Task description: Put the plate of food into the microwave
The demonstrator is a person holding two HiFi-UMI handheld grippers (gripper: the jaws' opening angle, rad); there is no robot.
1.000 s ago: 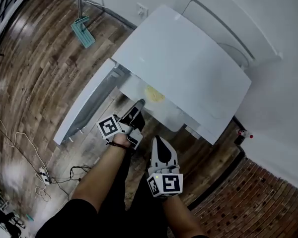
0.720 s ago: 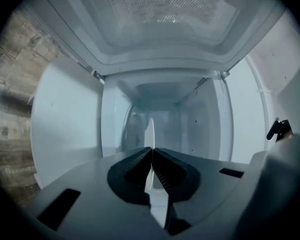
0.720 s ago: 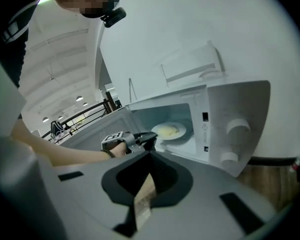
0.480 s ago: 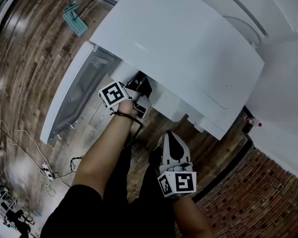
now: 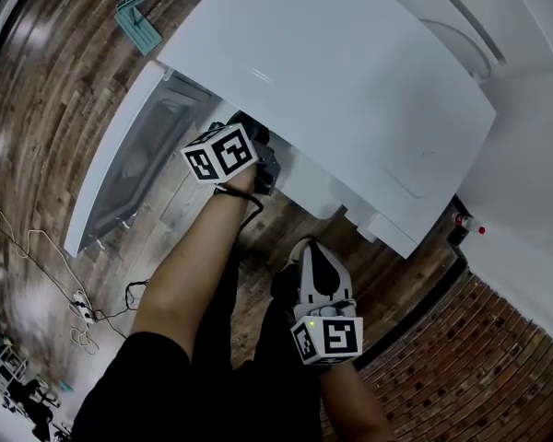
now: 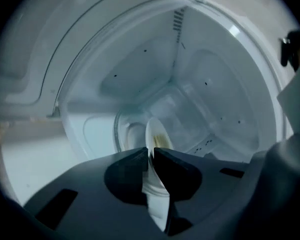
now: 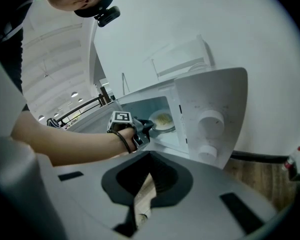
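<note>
1. A boxy white microwave oven [image 5: 350,90] stands over a brown wood-plank floor [image 5: 46,109]. Its white windowed door [image 5: 120,168] is swung wide open on the person's left.
2. The left gripper [image 5: 244,145], a grey two-jaw tool with a cube of black-and-white square markers, reaches into the oven's open front. The person's bare left forearm [image 5: 189,265] stretches out behind it.
3. In the left gripper view, the left gripper [image 6: 151,156] has its jaws clamped on the near rim of a round white plate [image 6: 155,139].
4. The plate carries pale yellow food [image 6: 160,140] and is seen almost edge-on.
5. The plate is inside the white oven cavity, over the clear glass turntable [image 6: 190,114]. Whether it rests on the glass cannot be told.
6. The right gripper view shows the same thing from the side. The plate [image 7: 162,120] with its food [image 7: 163,119] sits inside the lit cavity, and the left gripper [image 7: 149,127] holds its front edge.
7. To the right of the cavity is the oven's control panel, with two round white knobs [image 7: 211,120], one above the other.
8. The right gripper [image 5: 306,249] hangs low in front of the oven, well apart from it.
9. In its own view, the right gripper [image 7: 140,204] has its jaws drawn together with nothing in them. Only floor shows through the slit between them.
10. A teal flat-headed cleaning tool [image 5: 134,26] lies on the floor beyond the door.
</note>
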